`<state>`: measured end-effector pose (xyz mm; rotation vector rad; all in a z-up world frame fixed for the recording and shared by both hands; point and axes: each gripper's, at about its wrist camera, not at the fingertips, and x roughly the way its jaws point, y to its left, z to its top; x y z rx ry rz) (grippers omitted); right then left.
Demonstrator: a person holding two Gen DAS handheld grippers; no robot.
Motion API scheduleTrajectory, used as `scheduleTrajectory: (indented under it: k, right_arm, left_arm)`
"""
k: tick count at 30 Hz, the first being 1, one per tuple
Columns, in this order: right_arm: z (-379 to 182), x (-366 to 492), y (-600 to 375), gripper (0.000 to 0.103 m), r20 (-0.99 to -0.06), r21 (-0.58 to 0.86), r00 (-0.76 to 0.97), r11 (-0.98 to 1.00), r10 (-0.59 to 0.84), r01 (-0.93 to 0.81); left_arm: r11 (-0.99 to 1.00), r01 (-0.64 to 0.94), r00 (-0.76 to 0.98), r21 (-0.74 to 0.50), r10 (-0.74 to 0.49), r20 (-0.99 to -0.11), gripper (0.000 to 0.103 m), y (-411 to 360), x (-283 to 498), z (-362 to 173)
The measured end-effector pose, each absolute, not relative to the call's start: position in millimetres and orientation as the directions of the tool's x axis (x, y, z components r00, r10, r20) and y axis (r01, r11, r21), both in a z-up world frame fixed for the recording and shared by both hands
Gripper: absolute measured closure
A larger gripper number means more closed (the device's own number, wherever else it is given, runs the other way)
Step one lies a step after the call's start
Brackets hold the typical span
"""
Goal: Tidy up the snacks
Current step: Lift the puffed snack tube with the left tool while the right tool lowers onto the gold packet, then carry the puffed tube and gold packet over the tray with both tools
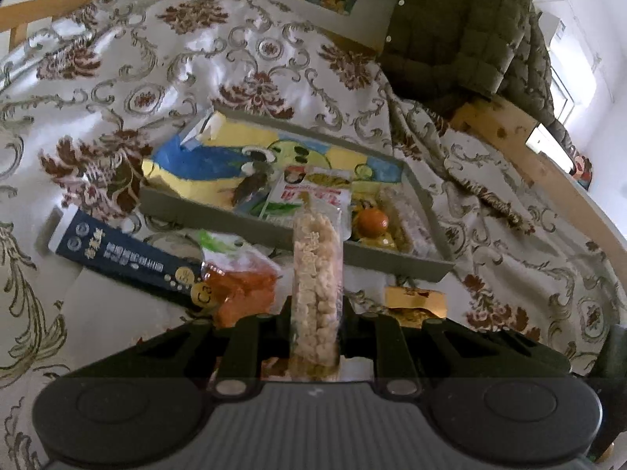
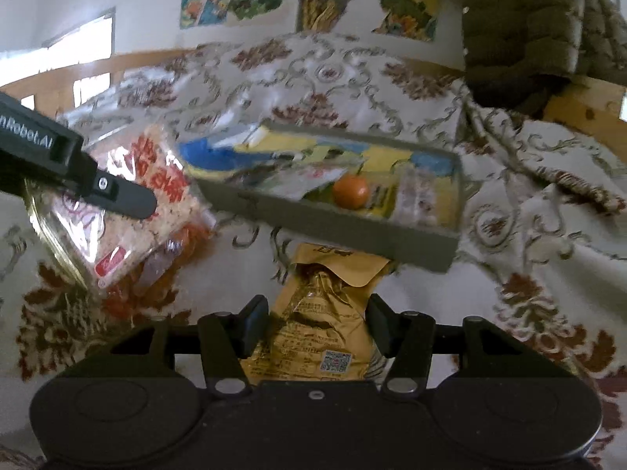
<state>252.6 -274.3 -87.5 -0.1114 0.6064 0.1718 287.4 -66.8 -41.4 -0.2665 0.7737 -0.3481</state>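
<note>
My left gripper (image 1: 316, 309) is shut on a clear pack of puffed rice snack (image 1: 315, 250), held edge-on and lifted in front of the grey tray (image 1: 243, 231). The right wrist view shows that same pack (image 2: 129, 211), with red print, at the left under a left finger (image 2: 117, 196). My right gripper (image 2: 317, 321) is shut on a gold foil packet (image 2: 317, 337), with a pad pressing on each side. The tray (image 2: 333, 231) lies just beyond it on the patterned cloth. It holds several snack packets and an orange ball (image 2: 350, 191).
A dark blue box (image 1: 125, 254) and an orange packet (image 1: 243, 286) lie on the cloth left of the tray. A dark green padded jacket (image 1: 462, 27) hangs over a wooden rail (image 1: 529, 145) at the back right. Posters cover the wall behind.
</note>
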Motion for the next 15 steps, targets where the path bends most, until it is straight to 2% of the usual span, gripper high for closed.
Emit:
scheduleTrajectory:
  k: [10,15]
  right_arm:
    - [-43.5,273.5,-307.7,0.046,-0.394,0.013,0.914,0.995,0.093,-0.095]
    - [-38.7,310.4,-321.2,0.046,-0.347,0.059,0.933,0.996,0.089,-0.073]
  left_arm:
    - [0.916,0.217,0.731,-0.337,-0.381,-0.566,0.081,-88.8,326.4,-7.7]
    - [0.915,0.232,0.754,-0.331,-0.384,-0.533,0.081,-107.1,367.5,-7.8]
